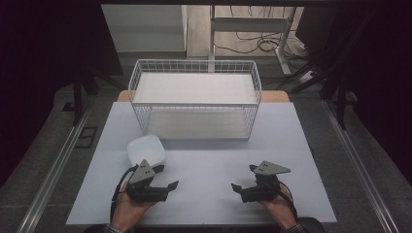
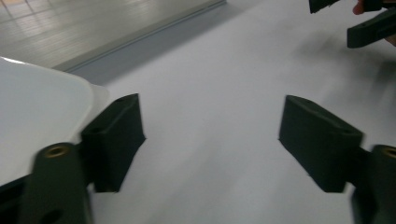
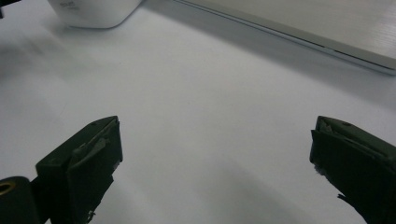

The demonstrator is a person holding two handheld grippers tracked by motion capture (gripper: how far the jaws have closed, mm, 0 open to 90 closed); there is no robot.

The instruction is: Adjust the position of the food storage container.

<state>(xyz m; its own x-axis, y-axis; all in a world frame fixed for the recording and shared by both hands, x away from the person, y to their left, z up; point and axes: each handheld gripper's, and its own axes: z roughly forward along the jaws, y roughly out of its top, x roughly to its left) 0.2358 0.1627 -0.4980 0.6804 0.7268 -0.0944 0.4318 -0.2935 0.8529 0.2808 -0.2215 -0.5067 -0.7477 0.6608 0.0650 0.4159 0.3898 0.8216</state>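
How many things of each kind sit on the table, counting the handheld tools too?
White square bowl with rounded corners: 1
White wire basket: 1
Black handheld claws with grey plates: 2, left and right
Total: 4

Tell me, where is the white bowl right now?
In the high view the white bowl sits on the table's left side, just in front of the wire basket and right beside the left gripper.

Left gripper [image 1: 167,177] and right gripper [image 1: 245,178] both gape
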